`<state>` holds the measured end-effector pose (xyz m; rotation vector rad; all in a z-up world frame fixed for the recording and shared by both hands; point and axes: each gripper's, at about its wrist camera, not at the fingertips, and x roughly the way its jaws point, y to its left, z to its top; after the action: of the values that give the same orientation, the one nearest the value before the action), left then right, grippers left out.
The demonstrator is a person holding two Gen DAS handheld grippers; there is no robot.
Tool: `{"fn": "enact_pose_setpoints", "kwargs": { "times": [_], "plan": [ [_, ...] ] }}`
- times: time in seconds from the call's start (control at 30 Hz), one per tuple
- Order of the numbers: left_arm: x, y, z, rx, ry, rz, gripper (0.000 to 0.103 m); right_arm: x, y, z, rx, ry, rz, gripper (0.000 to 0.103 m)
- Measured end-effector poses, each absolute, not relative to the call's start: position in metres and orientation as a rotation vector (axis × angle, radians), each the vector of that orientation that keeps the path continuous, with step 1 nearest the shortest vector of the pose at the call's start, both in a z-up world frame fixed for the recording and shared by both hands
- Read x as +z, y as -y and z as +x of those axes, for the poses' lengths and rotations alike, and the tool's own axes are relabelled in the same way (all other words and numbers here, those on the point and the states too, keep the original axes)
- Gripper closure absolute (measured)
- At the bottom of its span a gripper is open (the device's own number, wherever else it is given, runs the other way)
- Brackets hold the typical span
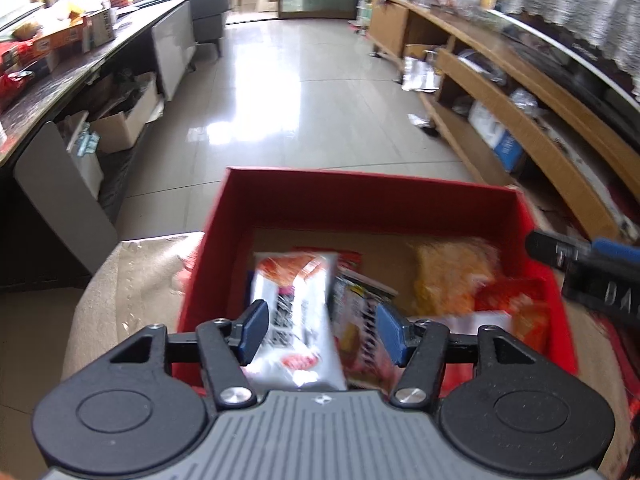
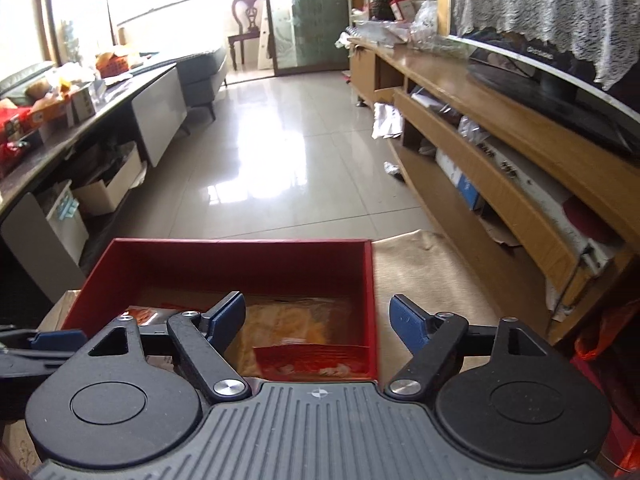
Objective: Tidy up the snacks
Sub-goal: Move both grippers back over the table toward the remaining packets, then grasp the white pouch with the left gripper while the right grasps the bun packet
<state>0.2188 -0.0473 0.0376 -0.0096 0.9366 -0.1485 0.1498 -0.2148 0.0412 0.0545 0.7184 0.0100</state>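
A red open box (image 1: 360,196) sits on a beige cloth-covered surface (image 1: 132,264); it also shows in the right wrist view (image 2: 240,256). Inside lie several snack packets: a yellow bag (image 1: 452,276) (image 2: 296,320), a red packet (image 1: 516,308) (image 2: 316,358) and a striped packet (image 1: 360,320). My left gripper (image 1: 318,332) is open over the box, with a blurred white and red packet (image 1: 296,312) between its fingers, not clamped. My right gripper (image 2: 318,322) is open and empty above the box's near right corner; it shows at the right edge of the left wrist view (image 1: 580,256).
A dark counter (image 1: 60,76) with boxes and snack bags runs along the left, with cartons below. A wooden TV stand (image 2: 500,152) with shelves and a television runs along the right. Shiny tiled floor (image 2: 280,140) lies beyond the box. An orange bag (image 2: 604,336) sits at right.
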Motion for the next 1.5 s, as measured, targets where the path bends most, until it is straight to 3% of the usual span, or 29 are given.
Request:
{"fn": "enact_pose_setpoints", "kwargs": {
  "times": [0.2,0.47,0.77,1.07,1.17,1.27,1.4,1.5],
  "plan": [
    [0.046,0.081,0.176,-0.345,-0.955,0.083,0.047,0.048,0.232,0.110,0.004,-0.761,-0.009,0.019],
    [0.021,0.110,0.142,-0.387,-1.104,-0.004,0.045,0.015,0.263,0.056,0.015,-0.897,-0.112,0.018],
    [-0.005,0.119,0.143,-0.232,-1.218,-0.216,0.045,-0.001,0.249,0.047,0.323,-0.969,-0.209,0.019],
    [-0.018,0.154,0.151,-0.115,-1.244,-0.181,0.045,-0.022,0.234,0.055,0.538,-0.988,-0.384,0.018],
    [-0.023,0.163,0.153,-0.089,-1.234,-0.167,0.039,-0.027,0.236,0.059,0.569,-0.985,-0.366,0.018],
    [-0.027,0.169,0.155,-0.073,-1.234,-0.151,0.039,-0.032,0.239,0.055,0.567,-0.979,-0.330,0.021],
    [-0.030,0.174,0.153,-0.089,-1.224,-0.089,0.039,-0.034,0.250,0.047,0.535,-1.013,-0.218,0.035],
    [-0.030,0.170,0.147,-0.121,-1.227,-0.045,0.038,-0.032,0.258,0.037,0.484,-1.024,-0.185,0.037]
  ]
}}
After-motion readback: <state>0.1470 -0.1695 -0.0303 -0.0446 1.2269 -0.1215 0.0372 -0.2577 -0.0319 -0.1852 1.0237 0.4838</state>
